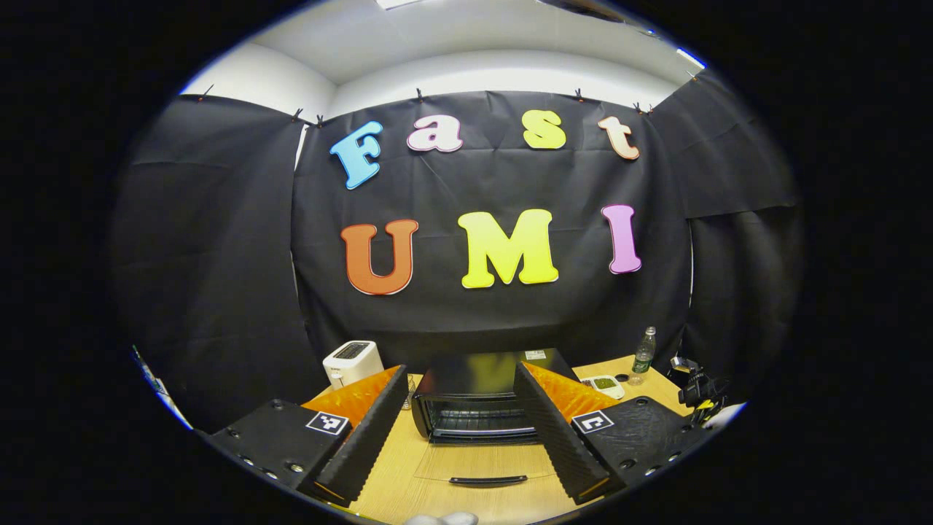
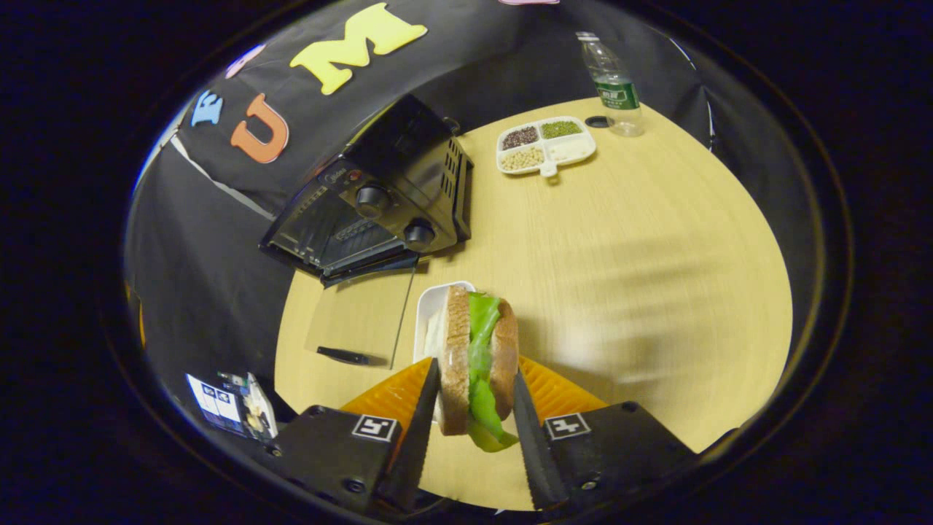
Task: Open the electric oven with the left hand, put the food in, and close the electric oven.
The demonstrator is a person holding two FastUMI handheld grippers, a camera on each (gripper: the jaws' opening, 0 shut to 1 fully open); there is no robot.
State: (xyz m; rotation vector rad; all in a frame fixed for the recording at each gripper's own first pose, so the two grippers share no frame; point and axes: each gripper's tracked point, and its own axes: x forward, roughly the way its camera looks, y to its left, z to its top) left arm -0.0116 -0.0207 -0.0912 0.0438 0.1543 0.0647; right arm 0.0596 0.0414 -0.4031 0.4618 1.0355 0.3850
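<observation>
**Sandwich in the grip, oven door down: carry it in level**

Left gripper view. The left gripper (image 1: 461, 426) has its fingers spread wide and holds nothing. It looks straight at the oven (image 1: 477, 397), which sits at the back of the wooden table (image 1: 503, 503). The glass door (image 1: 487, 463) is dropped flat toward the camera, handle (image 1: 488, 480) at the near edge, and the wire rack (image 1: 477, 419) shows inside. A white toaster (image 1: 352, 362) stands left of the oven; a divided tray (image 1: 603, 384) and a water bottle (image 1: 643, 354) sit to its right.

Right gripper view. The right gripper (image 2: 471, 408) is clamped on a sandwich (image 2: 477, 357), one finger against each bread slice, green lettuce hanging out below. The sandwich is lifted just above a white dish (image 2: 431, 313) on the table. The oven lies up and to the left, door down, well apart from the sandwich.

Judgement. The opening looks done; the step in hand is carrying the sandwich to the rack.
- Keep the squeeze steady; the bread looks soft and the filling could slide out.
- Come in over the lowered door, not across its handle.
- Approach square to the mouth, since the opening looks low.
- Set the sandwich well in on the rack before releasing.
- Keep the left gripper clear of the path, near the handle, ready for the closing.
</observation>
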